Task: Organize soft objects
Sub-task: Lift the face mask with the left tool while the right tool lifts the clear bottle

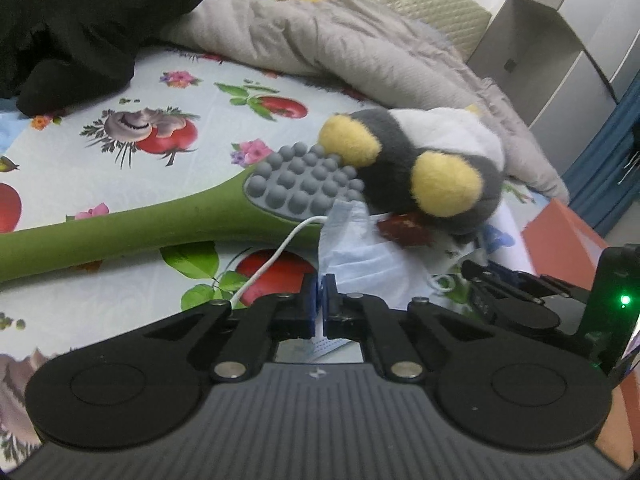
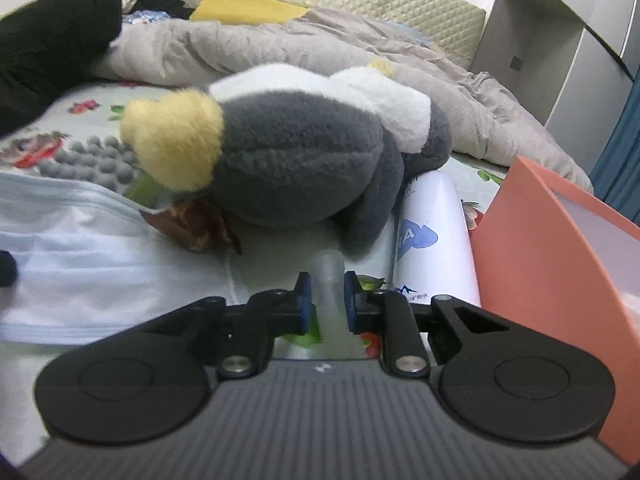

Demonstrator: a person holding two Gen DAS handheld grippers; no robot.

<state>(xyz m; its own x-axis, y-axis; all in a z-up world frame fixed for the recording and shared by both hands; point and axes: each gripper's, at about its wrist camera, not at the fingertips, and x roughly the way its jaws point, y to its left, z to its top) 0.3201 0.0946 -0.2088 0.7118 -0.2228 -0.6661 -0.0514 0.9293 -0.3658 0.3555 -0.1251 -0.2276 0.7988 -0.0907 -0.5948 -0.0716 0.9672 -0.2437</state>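
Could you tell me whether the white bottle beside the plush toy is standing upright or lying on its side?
Lying on its side: the white bottle stretches flat along the bedsheet between the plush toy and the orange box.

Green massager [image 1: 120, 232] with grey nubs lies on the fruit-print sheet [image 1: 80, 292] — white bottle [image 2: 434, 240] just beside an orange box [image 2: 552, 264].

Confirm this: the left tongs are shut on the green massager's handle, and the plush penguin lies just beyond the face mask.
Not quite. The left tongs are shut on the blue face mask, not the green massager, as the left wrist view shows. The plush penguin does lie just beyond the mask.
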